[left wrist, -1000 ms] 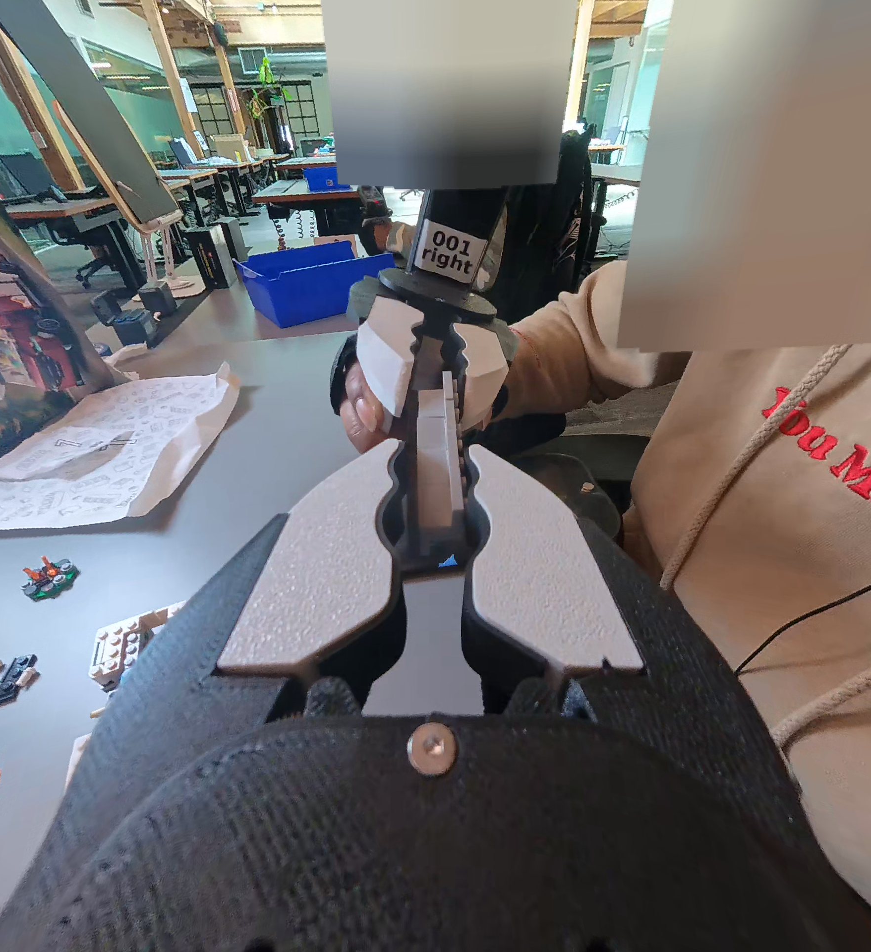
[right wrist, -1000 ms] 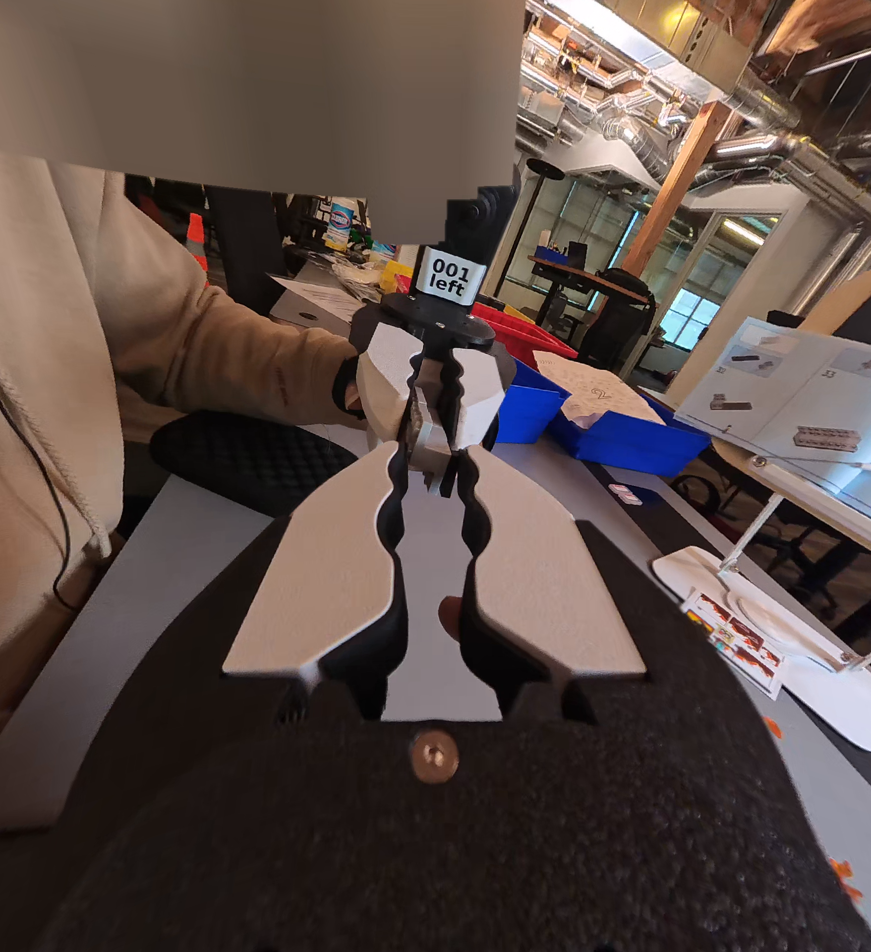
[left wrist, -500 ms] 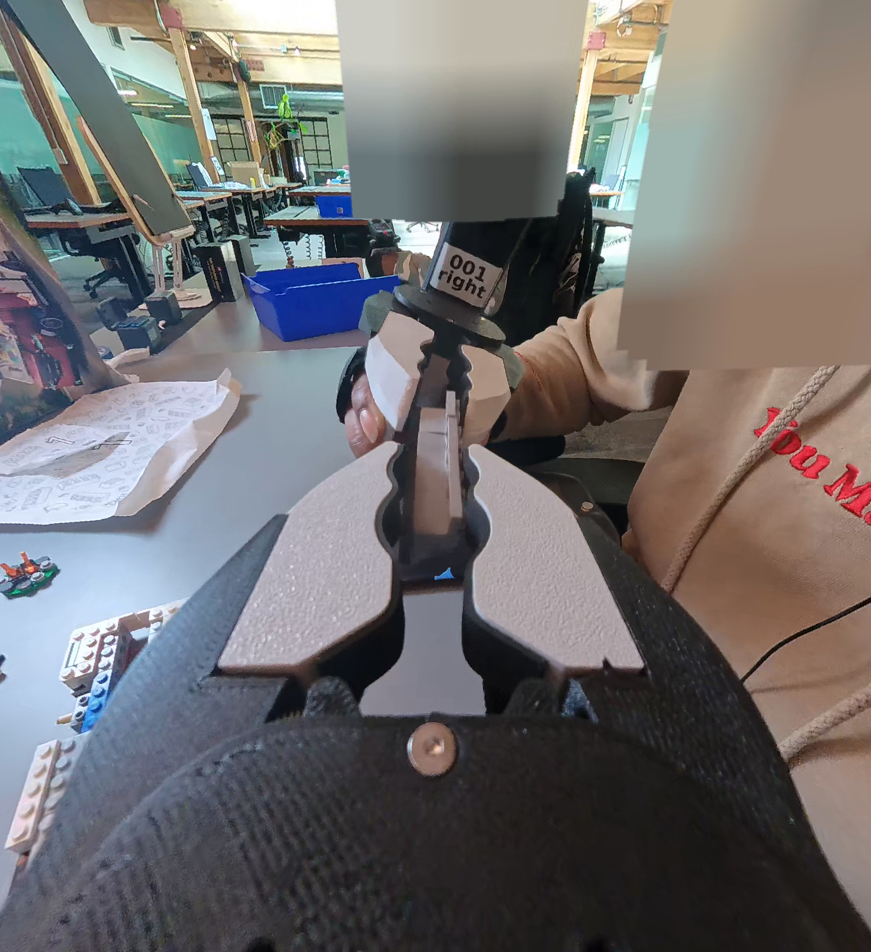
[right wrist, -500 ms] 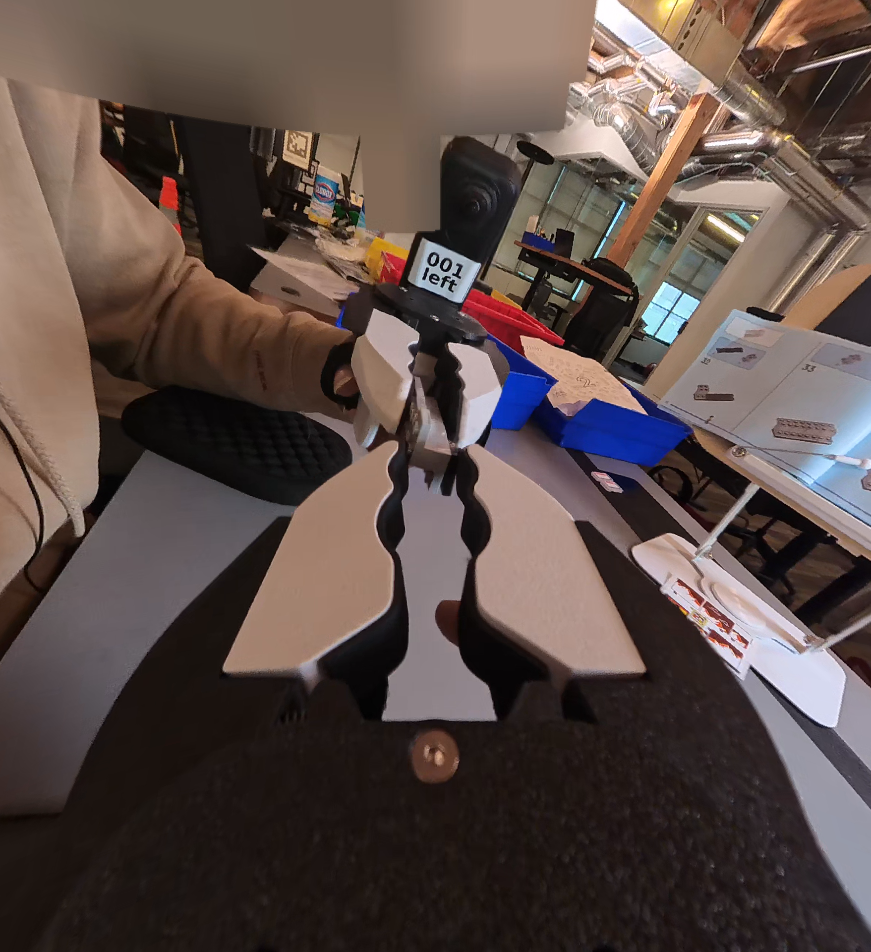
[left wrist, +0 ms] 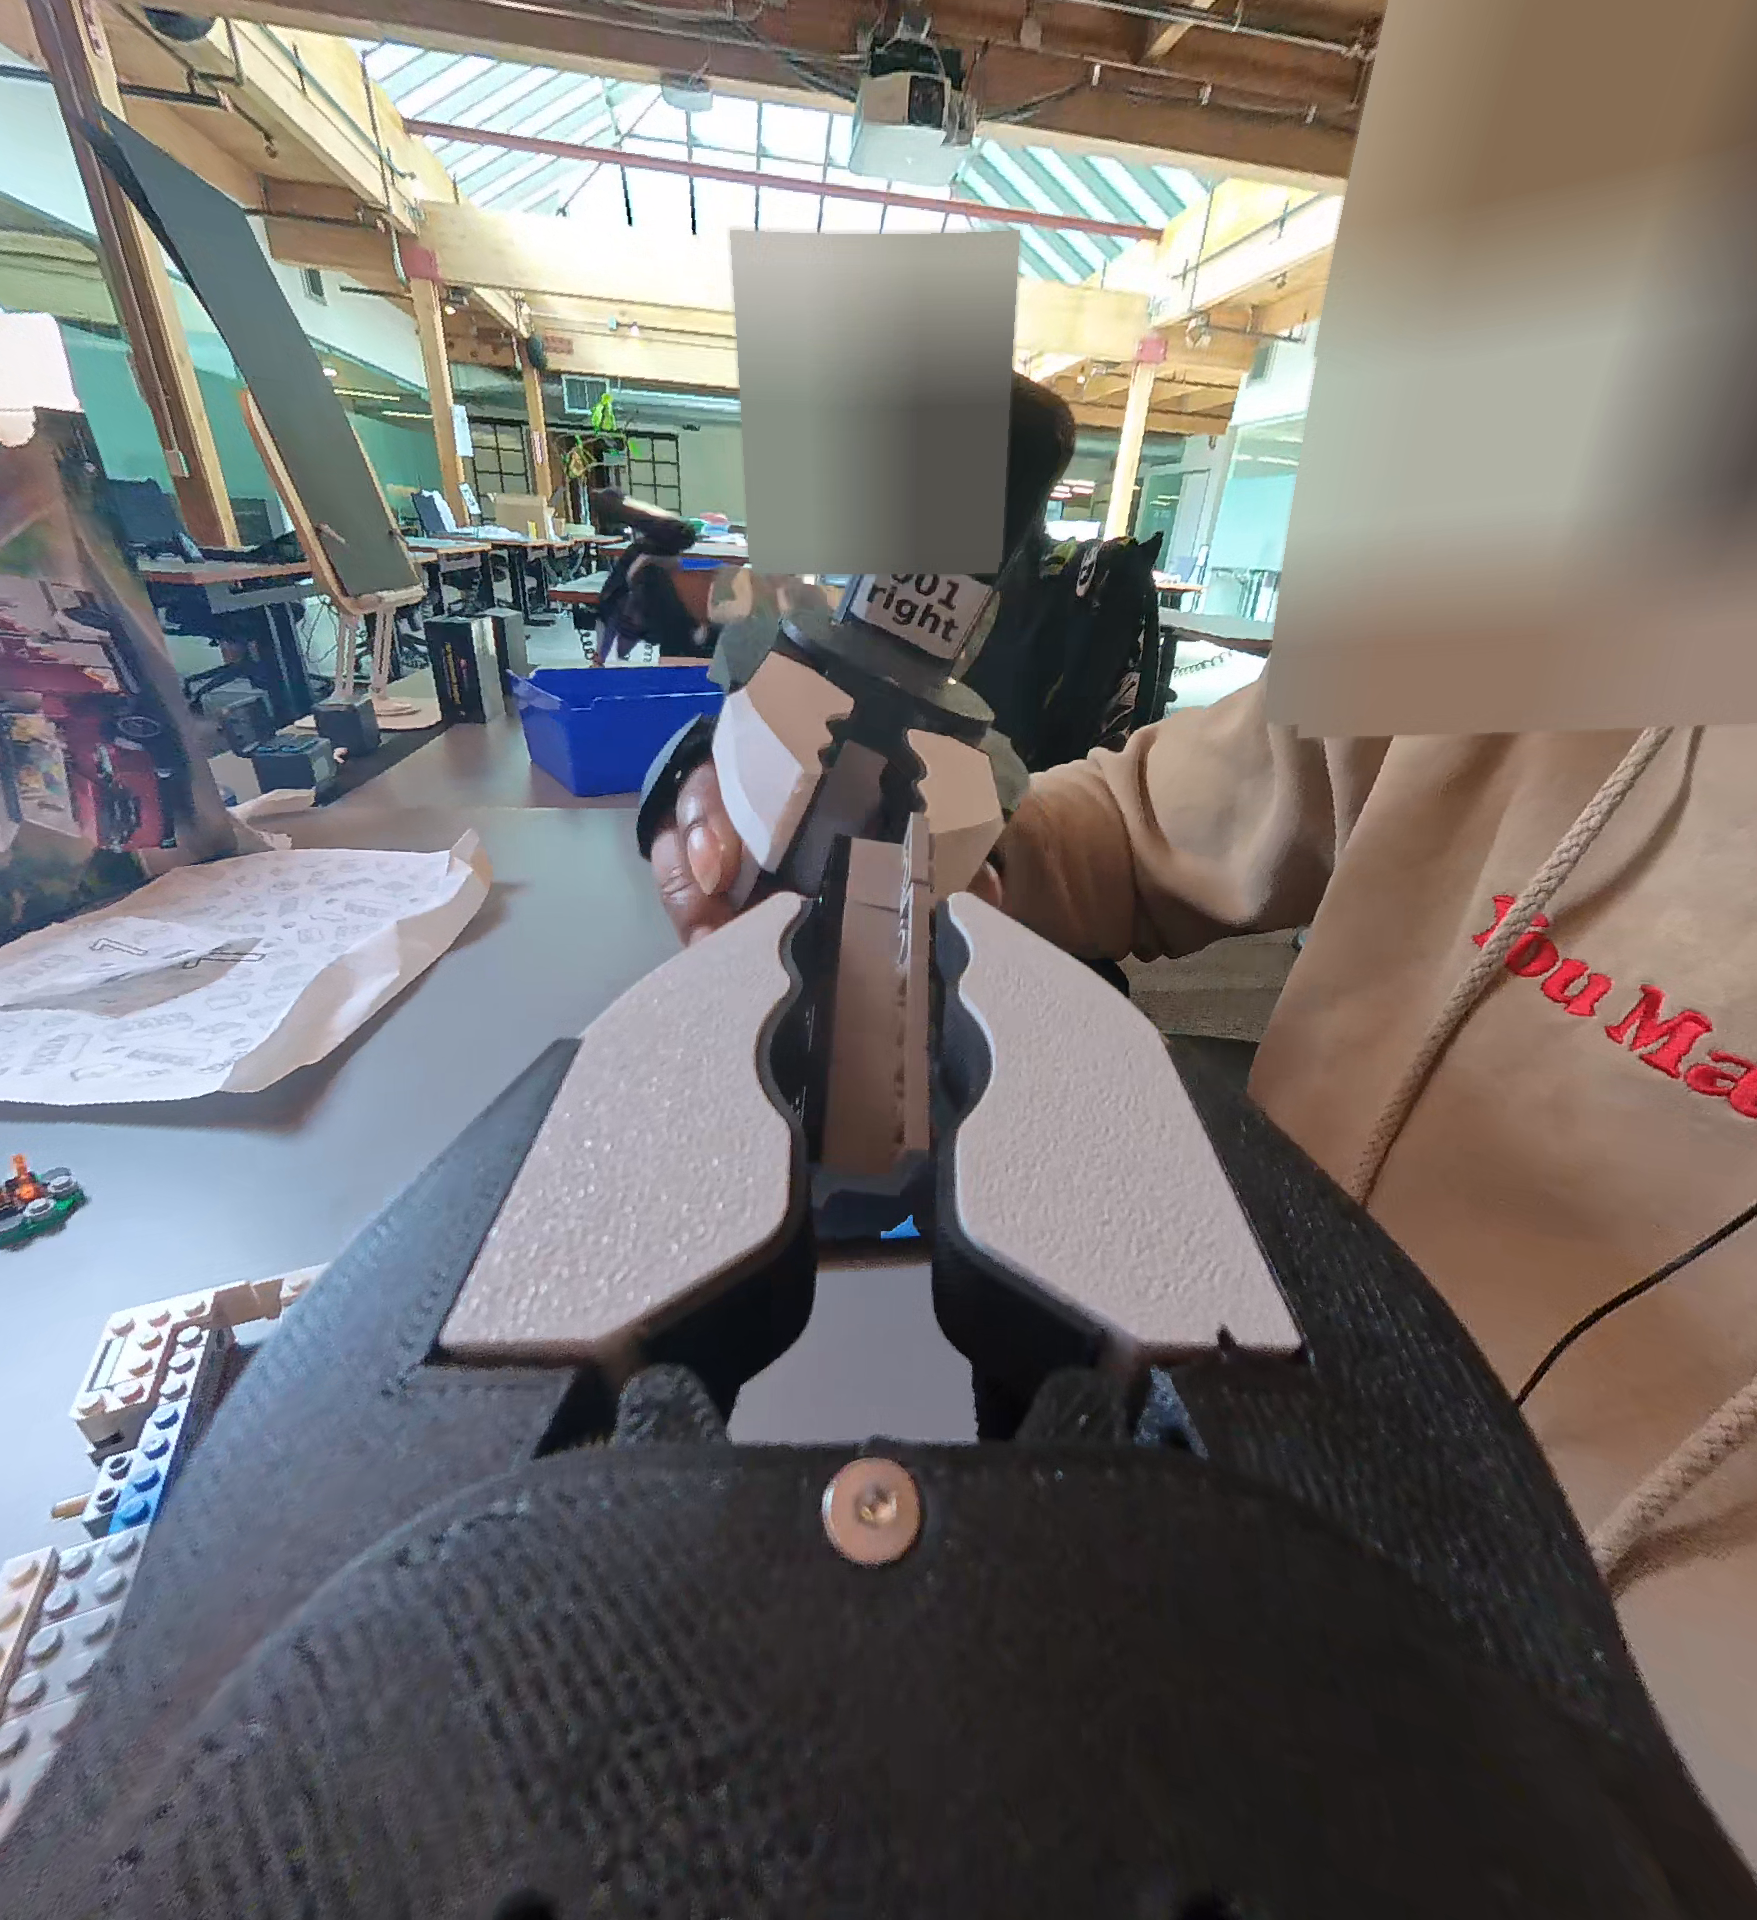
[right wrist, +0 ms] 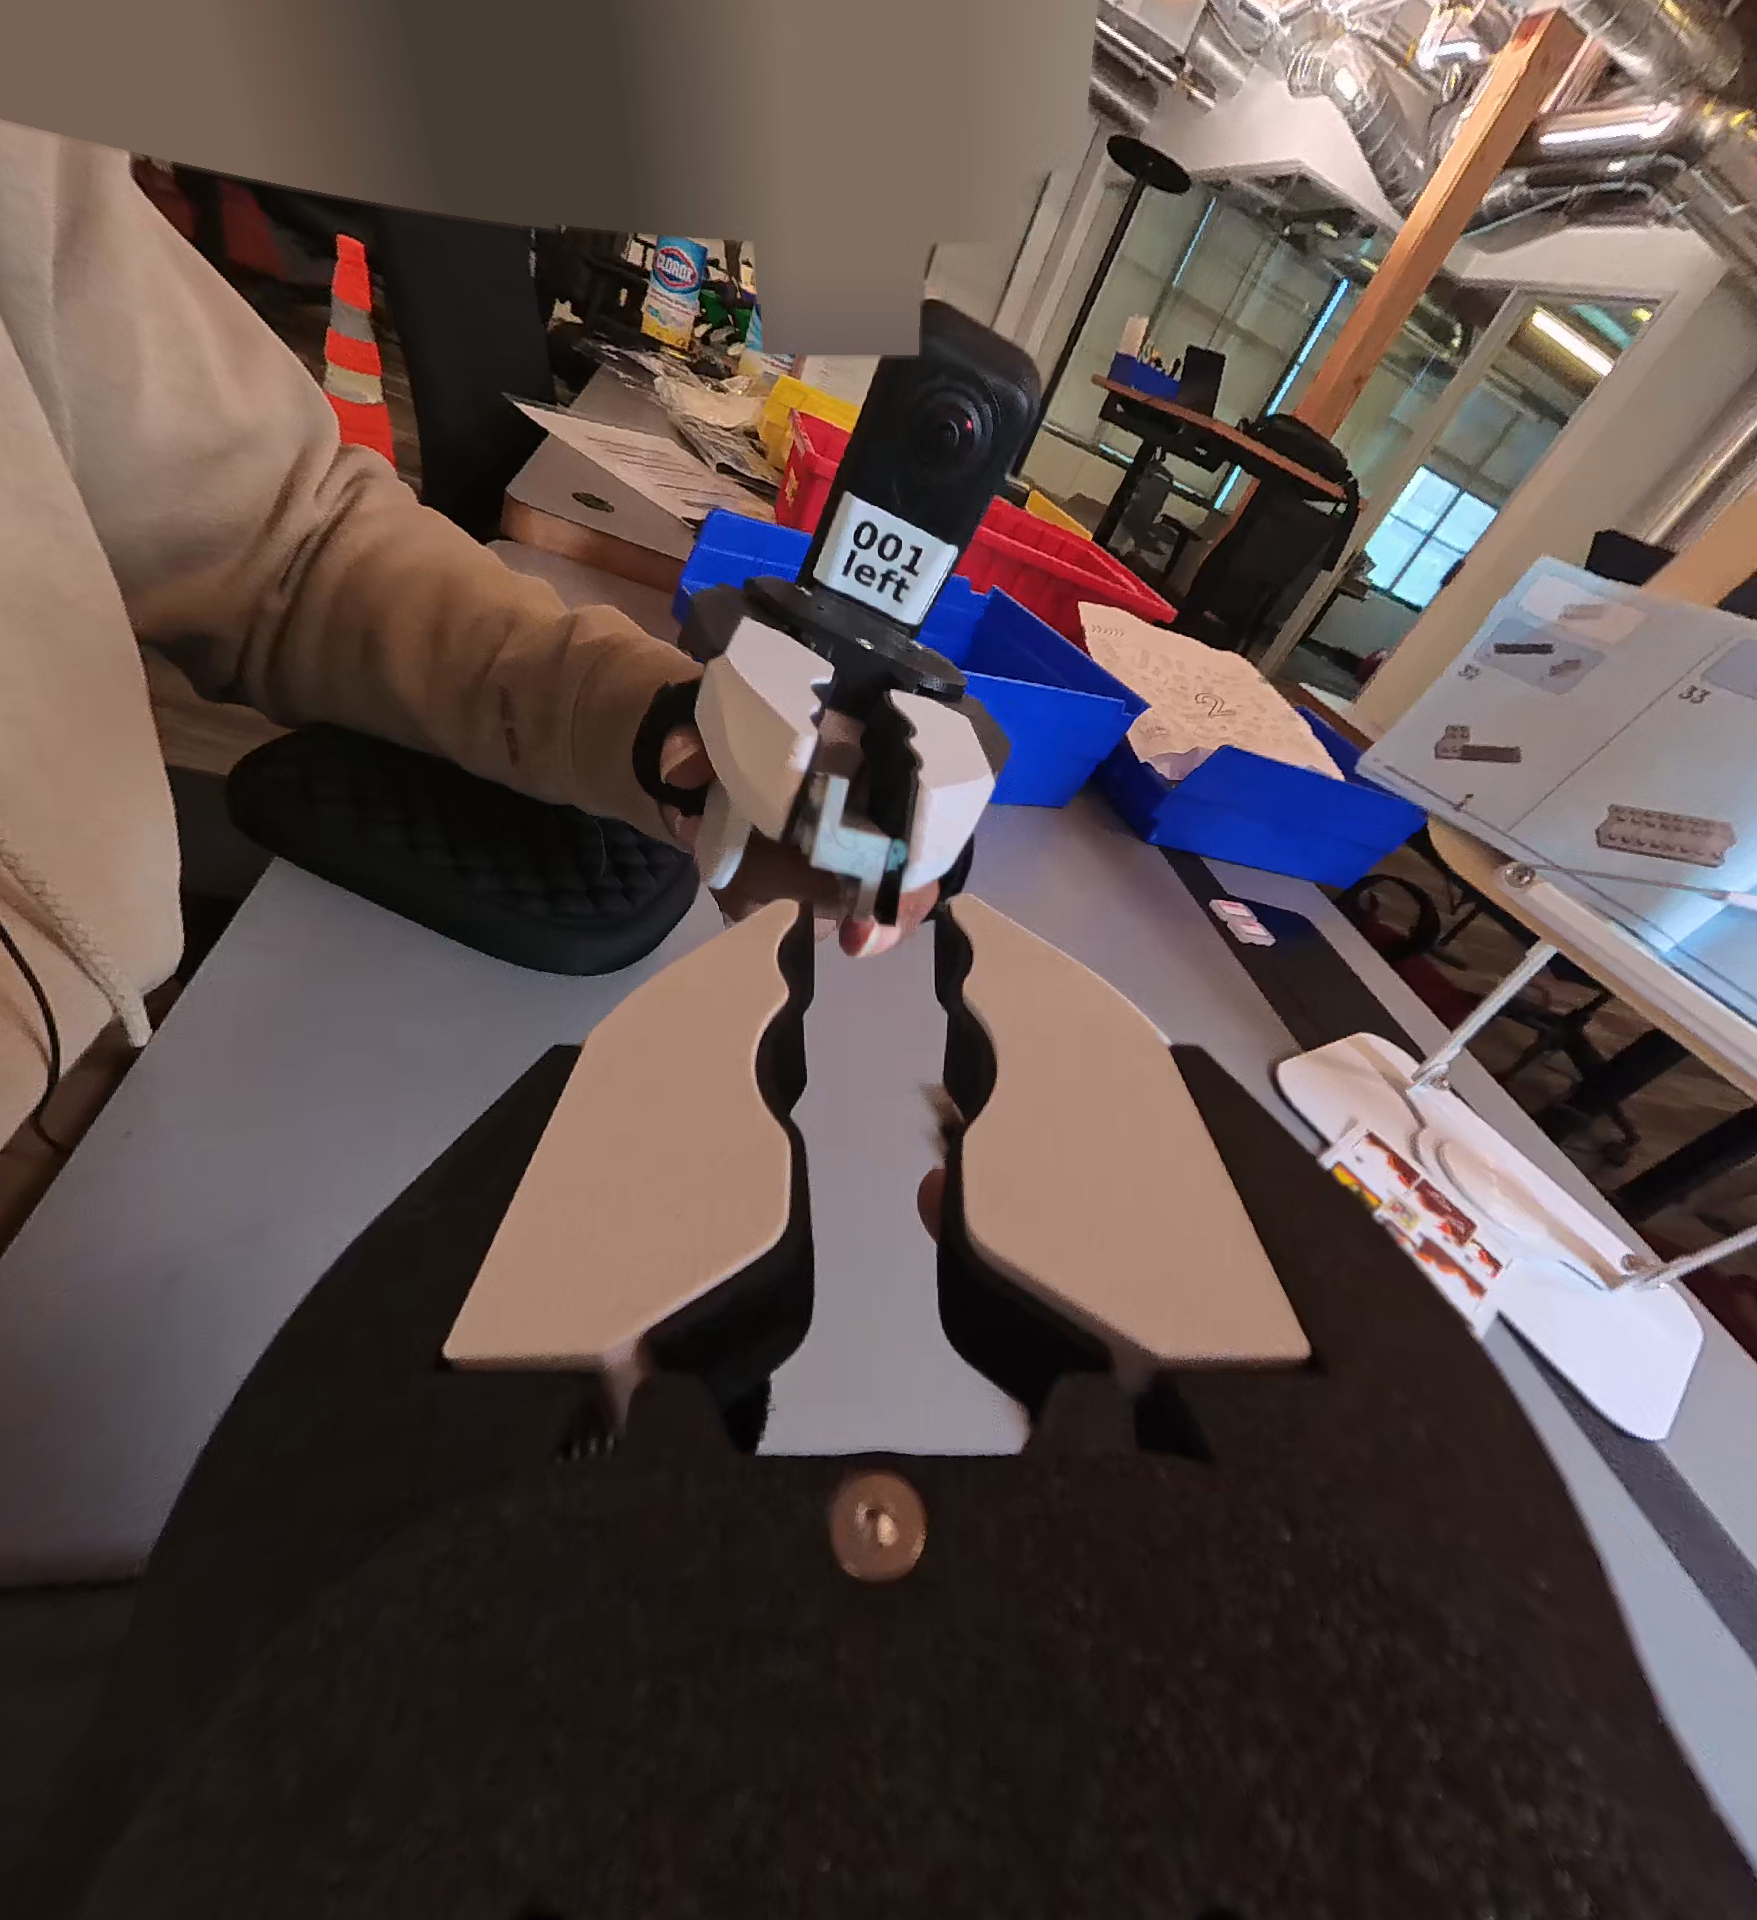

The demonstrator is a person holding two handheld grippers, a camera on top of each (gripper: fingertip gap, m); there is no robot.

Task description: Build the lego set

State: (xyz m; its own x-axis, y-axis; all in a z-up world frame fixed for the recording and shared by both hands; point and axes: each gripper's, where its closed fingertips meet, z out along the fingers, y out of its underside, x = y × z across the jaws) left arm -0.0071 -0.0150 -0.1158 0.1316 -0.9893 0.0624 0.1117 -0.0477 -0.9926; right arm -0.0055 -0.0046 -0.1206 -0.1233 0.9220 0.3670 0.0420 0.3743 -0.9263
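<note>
A: Since a sec ago, R has let go & pulled back — both used to pinch the same piece.

B: L wrist view first?

A: Left gripper (left wrist: 872, 940) clamps a tan lego plate assembly (left wrist: 879, 997) edge-on, lifted above the gray table (left wrist: 541, 935), prob. so it can be inspected or re-grabbed. Right gripper (left wrist: 858, 821) sits just beyond it. Bigger lego build (left wrist: 115, 1455) lies low-left, paper bag (left wrist: 178, 966) behind.

B: R wrist view?

A: Right gripper (right wrist: 872, 930) fingers parted, nothing between. Left gripper (right wrist: 853, 831) opposite, closed on the piece (right wrist: 838, 821). Instruction booklet (right wrist: 1622, 748) propped on a stand at right for reference, blue bins (right wrist: 1217, 800) behind.
</note>
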